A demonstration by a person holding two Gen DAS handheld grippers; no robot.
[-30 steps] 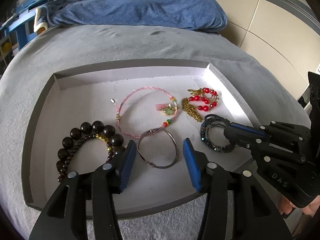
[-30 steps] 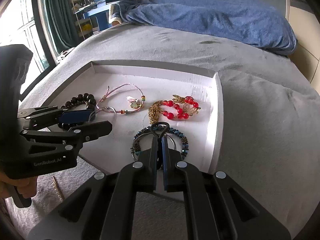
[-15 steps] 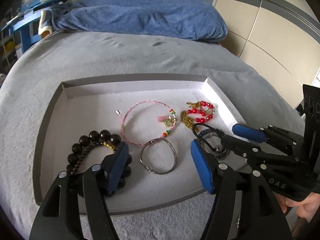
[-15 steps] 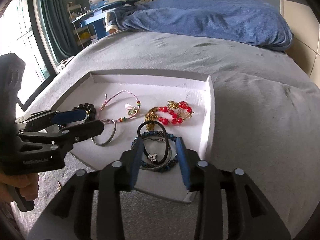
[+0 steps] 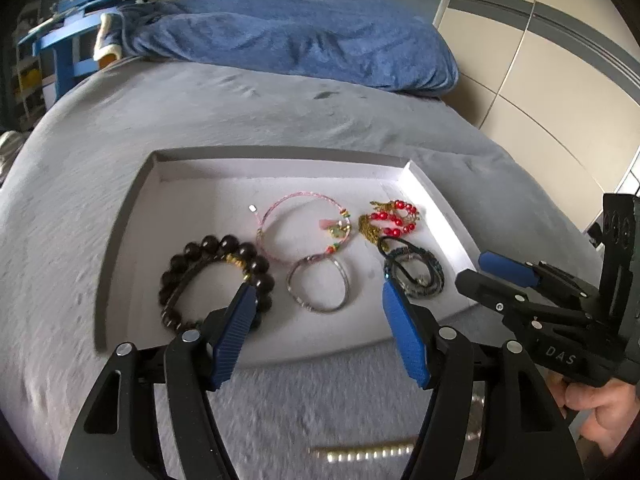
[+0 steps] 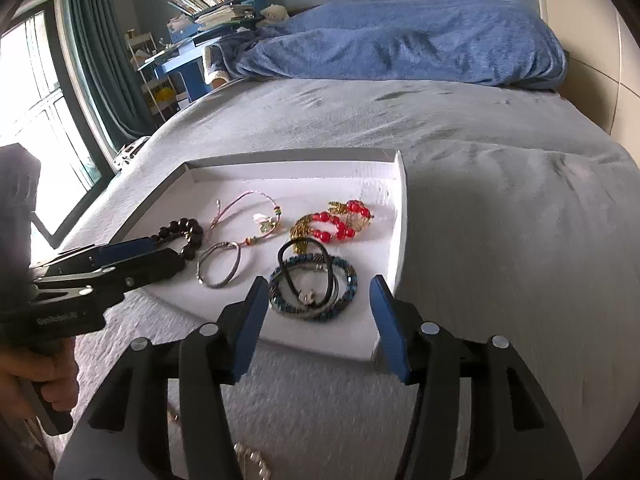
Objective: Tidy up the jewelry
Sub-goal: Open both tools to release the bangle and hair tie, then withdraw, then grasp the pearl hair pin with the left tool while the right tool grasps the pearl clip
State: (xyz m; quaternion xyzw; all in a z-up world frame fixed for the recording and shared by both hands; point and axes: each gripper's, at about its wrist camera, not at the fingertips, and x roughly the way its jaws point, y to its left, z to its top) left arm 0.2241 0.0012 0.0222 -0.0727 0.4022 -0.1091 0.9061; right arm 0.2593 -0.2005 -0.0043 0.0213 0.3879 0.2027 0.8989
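Right claw point(image 6: 318, 312) is spread wide with nothing in it, just short of the white tray point(image 6: 400, 216) on the grey bed point(image 6: 500, 240); a black cord bracelet point(image 6: 306, 276) lies on a blue beaded bangle point(image 6: 348, 286) in the tray's near right corner. Left claw point(image 5: 316, 326) is likewise released, facing a silver bangle point(image 5: 318, 286)

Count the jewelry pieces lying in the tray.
6: dark bead bracelet left, pink cord bracelet, silver bangle, red bead bracelet, blue beaded bracelet with black cord on top.
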